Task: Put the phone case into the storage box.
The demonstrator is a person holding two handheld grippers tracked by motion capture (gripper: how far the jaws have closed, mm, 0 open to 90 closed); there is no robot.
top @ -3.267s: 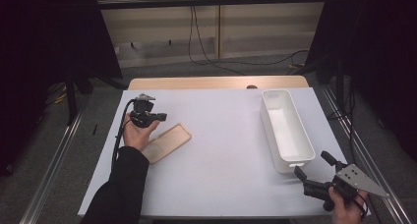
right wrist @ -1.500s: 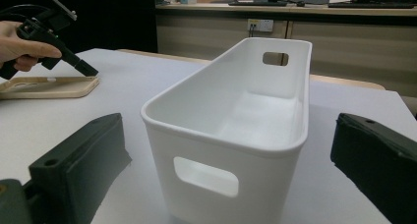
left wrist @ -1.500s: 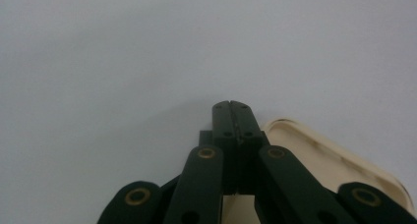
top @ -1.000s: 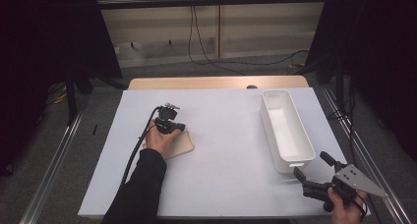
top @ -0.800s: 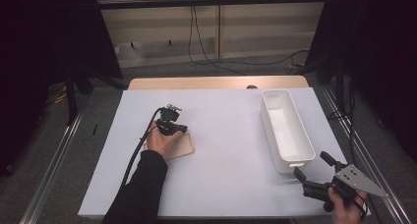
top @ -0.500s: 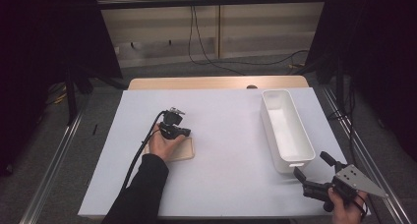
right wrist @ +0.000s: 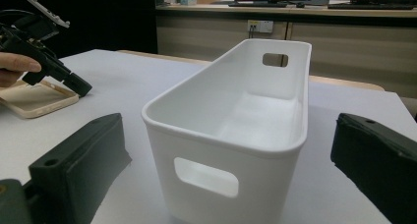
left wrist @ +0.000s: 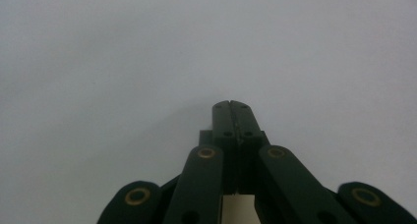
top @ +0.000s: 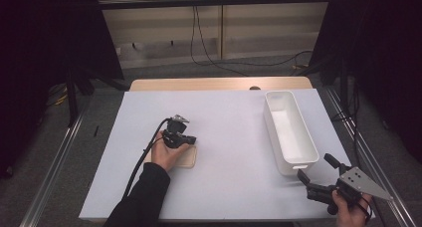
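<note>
White table [top: 234, 187], matte and smooth, bare through the wide middle stretch between both hands; wooden strip showing along the far edge. White plastic bin [top: 289, 130], long, glossy, round-cornered, with cut-out handles at each end, set lengthwise near the right edge, well apart from the board. Pale wooden board [top: 186, 160], flat with rounded corners, lying left of centre, half covered by the hand. Left gripper [top: 189, 139] just over the board's far edge, jaws pressed together with nothing between, tip close above the table. Right gripper [top: 314, 170] at the near right corner, jaws spread wide, framing the bin's near end without touching. Forearms cut off at the bottom.
</note>
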